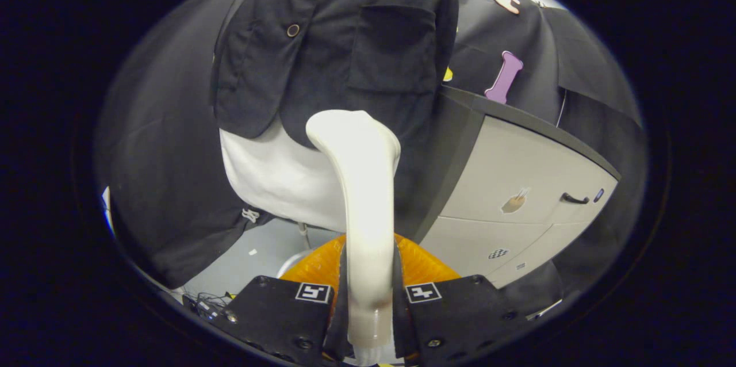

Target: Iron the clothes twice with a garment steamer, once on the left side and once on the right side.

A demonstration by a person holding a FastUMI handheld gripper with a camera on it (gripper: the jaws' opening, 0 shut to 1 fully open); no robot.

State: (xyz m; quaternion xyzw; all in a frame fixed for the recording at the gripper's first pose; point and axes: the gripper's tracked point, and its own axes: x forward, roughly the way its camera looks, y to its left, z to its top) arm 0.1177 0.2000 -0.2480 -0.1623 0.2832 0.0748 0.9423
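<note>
Two fingers of the gripper clamp the neck of the white plastic garment steamer from either side, so the jaws stand nearly closed with the handle pinched between them. The steamer rises ahead of the fingers, its curved head reaching up to the hem of the black buttoned jacket with a chest pocket, which hangs over a white undershirt. The head sits near the garment's middle, just below the pocket; whether it touches the cloth cannot be told. An orange ribbed object lies behind the steamer's base, and a pale grey cabinet with a dark handle stands beside the clothes. The step in hand looks like bringing the steamer to the garment; the next move likely calls for a steady stroke along one side.
</note>
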